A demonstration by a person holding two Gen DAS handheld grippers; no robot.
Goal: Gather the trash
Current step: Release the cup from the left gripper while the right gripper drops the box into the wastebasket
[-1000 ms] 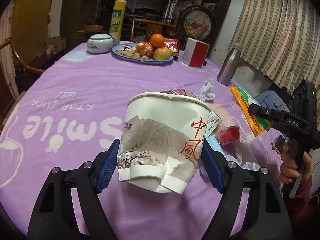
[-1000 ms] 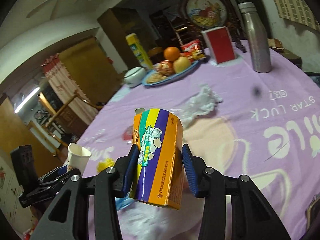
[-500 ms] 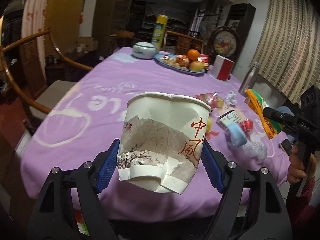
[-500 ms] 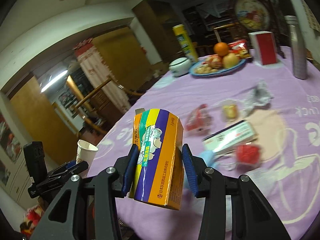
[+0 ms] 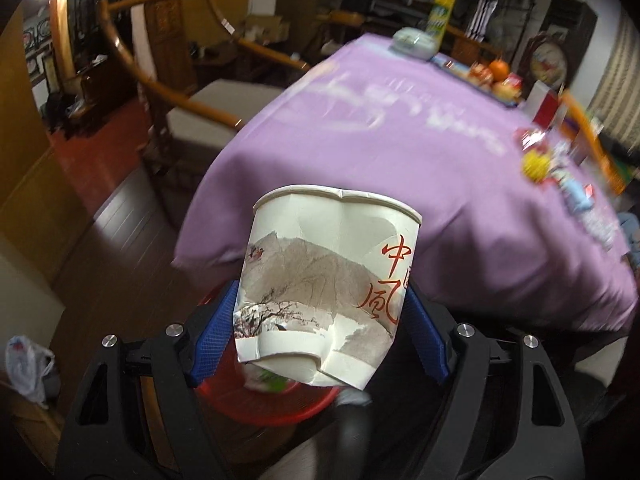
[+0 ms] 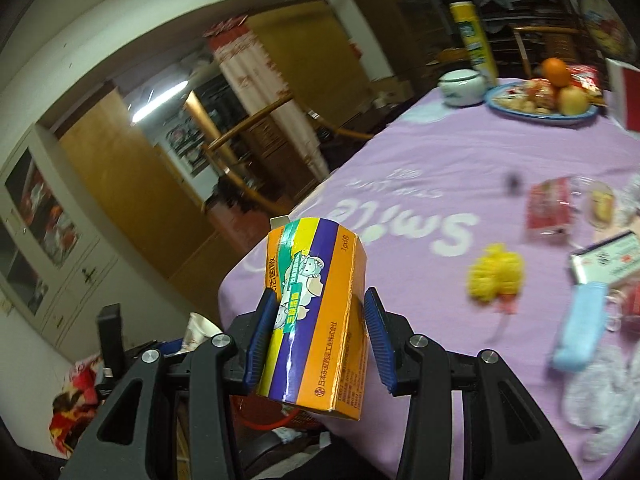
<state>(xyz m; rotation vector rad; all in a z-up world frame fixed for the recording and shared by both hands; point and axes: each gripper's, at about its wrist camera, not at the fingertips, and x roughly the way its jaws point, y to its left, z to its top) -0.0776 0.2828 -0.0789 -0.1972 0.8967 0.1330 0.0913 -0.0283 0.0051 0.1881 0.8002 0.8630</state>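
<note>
Swinging off the purple-clothed table (image 5: 400, 152), my left gripper (image 5: 320, 332) carried the crumpled paper cup (image 5: 328, 292) over the red bin (image 5: 276, 404) — jaws opening around it. My right gripper (image 6: 316, 336) pinched the orange carton (image 6: 316, 320) beside the table edge.

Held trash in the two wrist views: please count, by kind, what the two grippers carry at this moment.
Crumpled white paper cup with a mountain print, between the fingers of the left gripper, whose jaws are opening: 1
Orange, yellow and purple cardboard box, clamped between the fingers of the right gripper: 1
Total: 2
</note>
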